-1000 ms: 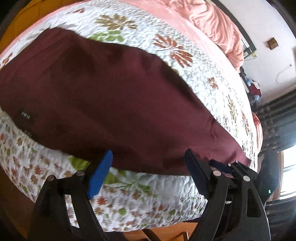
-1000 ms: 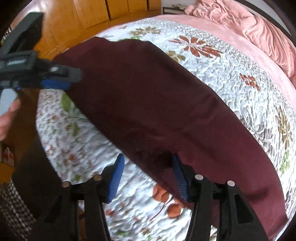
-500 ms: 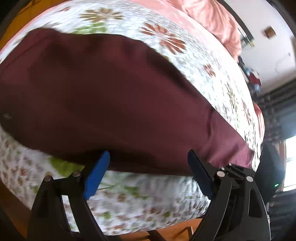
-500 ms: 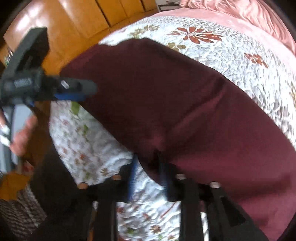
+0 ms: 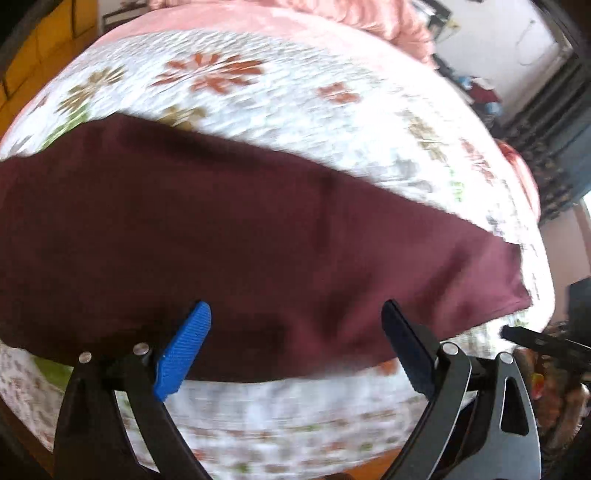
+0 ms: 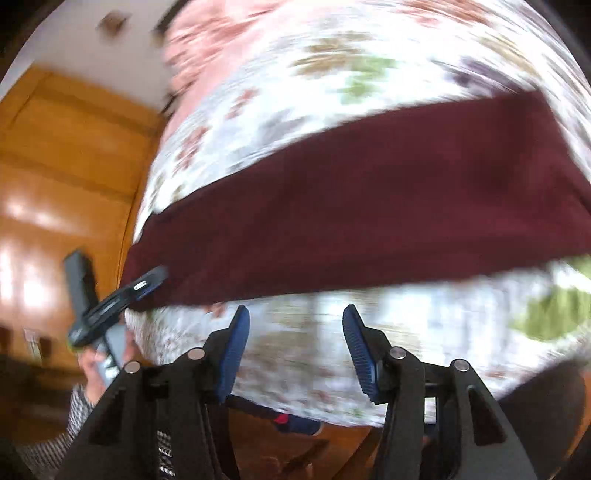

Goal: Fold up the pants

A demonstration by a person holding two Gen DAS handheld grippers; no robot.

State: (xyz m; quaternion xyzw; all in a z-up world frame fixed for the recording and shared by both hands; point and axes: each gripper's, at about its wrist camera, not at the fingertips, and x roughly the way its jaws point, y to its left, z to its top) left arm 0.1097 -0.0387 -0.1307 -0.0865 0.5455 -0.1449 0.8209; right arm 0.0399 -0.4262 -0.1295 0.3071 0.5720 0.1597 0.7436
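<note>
The maroon pants (image 5: 240,236) lie flat as a long folded band across the floral quilt (image 5: 295,96) on the bed. My left gripper (image 5: 295,321) is open and empty, its blue pads over the pants' near edge. In the right wrist view the pants (image 6: 351,214) stretch across the quilt (image 6: 332,92). My right gripper (image 6: 295,321) is open and empty, just short of the pants' near edge. The left gripper (image 6: 147,282) shows there at the pants' left end. The right gripper's tip (image 5: 517,334) shows at the right in the left wrist view. Both views are blurred.
A pink blanket (image 5: 332,14) lies bunched at the far end of the bed. Wooden wardrobe doors (image 6: 66,177) stand left of the bed. Dark curtains (image 5: 554,147) and clutter are at the right. The bed's near edge drops to a wooden floor (image 6: 295,450).
My right gripper was shut on the pants' edge half a second ago; it has let go, opened and swung to the right. My left gripper moved right along the pants, still open.
</note>
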